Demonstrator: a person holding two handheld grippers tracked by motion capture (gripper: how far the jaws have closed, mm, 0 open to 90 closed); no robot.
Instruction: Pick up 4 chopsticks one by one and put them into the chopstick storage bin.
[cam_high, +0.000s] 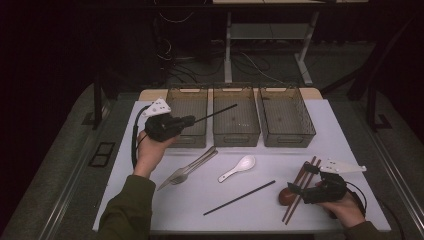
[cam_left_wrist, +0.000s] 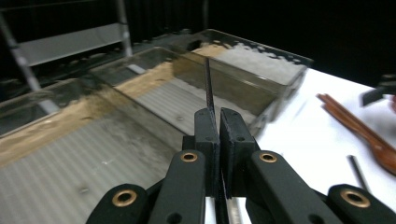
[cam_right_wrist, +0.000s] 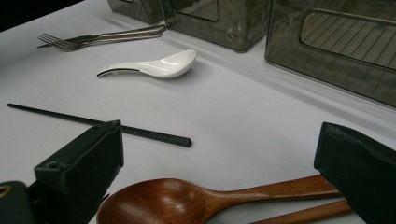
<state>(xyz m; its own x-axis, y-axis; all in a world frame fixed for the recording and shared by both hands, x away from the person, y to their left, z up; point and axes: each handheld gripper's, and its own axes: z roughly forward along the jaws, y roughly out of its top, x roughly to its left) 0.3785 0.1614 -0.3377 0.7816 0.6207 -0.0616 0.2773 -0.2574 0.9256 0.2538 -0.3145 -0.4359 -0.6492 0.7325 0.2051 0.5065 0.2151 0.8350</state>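
The left gripper clamps a thin black chopstick above the three clear plastic bins at the table's far edge, while the right gripper gapes near the front right corner.

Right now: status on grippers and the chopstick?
Left gripper shut on black chopstick, over middle bin. Right gripper open above wooden spoon. Nothing blocking.
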